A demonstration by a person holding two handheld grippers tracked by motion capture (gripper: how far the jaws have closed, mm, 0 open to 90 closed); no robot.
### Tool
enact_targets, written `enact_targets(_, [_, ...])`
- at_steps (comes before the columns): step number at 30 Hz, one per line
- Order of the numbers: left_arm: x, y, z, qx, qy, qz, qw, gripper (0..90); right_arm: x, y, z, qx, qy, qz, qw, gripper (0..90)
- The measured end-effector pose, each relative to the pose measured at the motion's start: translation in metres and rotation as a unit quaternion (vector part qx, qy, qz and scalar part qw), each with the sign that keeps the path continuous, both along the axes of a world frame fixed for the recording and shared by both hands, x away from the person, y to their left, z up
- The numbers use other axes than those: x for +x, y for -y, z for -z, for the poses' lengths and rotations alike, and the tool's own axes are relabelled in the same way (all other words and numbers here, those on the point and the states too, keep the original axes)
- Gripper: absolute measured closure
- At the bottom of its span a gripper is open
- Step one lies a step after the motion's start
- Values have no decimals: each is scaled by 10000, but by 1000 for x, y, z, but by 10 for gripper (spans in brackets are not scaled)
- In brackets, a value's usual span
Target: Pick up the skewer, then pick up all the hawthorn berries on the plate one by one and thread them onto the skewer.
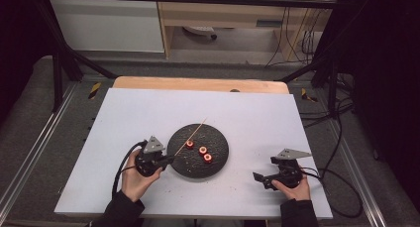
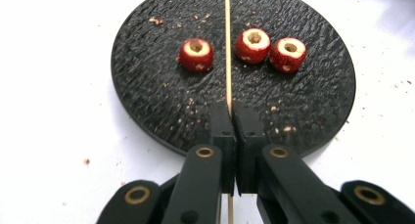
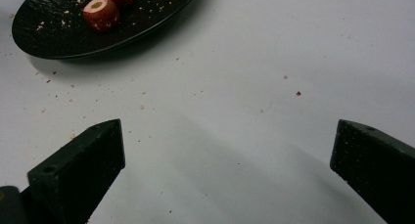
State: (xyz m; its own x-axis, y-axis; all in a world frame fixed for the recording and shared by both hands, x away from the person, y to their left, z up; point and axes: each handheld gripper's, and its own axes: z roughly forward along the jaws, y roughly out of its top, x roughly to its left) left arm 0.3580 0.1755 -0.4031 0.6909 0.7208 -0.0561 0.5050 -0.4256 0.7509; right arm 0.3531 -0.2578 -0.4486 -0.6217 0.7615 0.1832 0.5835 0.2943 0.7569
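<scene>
- Left gripper view: the left gripper [image 2: 230, 111] has its two black jaws pressed together on a thin wooden skewer [image 2: 227, 48], which runs straight up from between the tips and also pokes out below them towards the camera.
- The skewer passes over a round black plate [image 2: 147, 101] with a rough, slate-like face, and its shaft lies between the fruit pieces there.
- Three small red cored fruit pieces sit on the plate: one [image 2: 196, 54] just left of the skewer, and two [image 2: 253, 45] [image 2: 288, 53] just right of it, those two touching or nearly touching each other. Each stands with its pale, hollowed core facing up.
- Pale crumbs are scattered across the plate and onto the white table top [image 2: 58, 87].
- High view: the left gripper [image 1: 166, 160] sits at the plate's left edge, held in the person's left hand [image 1: 133, 180], with the skewer [image 1: 197, 130] slanting up and to the right across the plate [image 1: 218, 155], its far tip reaching past the rim.
- The right gripper [image 1: 261, 179] rests in the right hand [image 1: 292, 187] near the table's right side, well apart from the plate.
- Right gripper view: the jaws of the right gripper [image 3: 227, 150] stand wide apart with nothing between them, over bare white table; the plate [image 3: 73, 38] and two fruit pieces lie off at the upper left.
</scene>
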Motion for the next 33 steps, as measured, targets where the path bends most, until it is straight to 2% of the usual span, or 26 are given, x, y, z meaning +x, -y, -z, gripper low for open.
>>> enact_targets(7, [-7, -18, 5, -351, 63, -35, 9994, 881, 0, -1, -1, 51, 28, 11, 10000, 6])
enact_targets(16, [-15, -37, 13, -575, 140, -73, 9982, 881, 1, -7, -4, -3, 34, -11, 10000, 6])
enact_targets(22, [-17, -47, 15, -705, 244, -90, 9972, 881, 4, -19, -8, -131, 1, -17, 9999, 6])
enact_targets(28, [-19, -53, 19, -738, 269, -121, 9968, 881, 9, -36, -17, -168, 52, -61, 9998, 6])
enact_targets(33, [-21, -59, 24, -796, 246, -141, 9964, 881, 13, -55, -22, -336, 50, -184, 9993, 6])
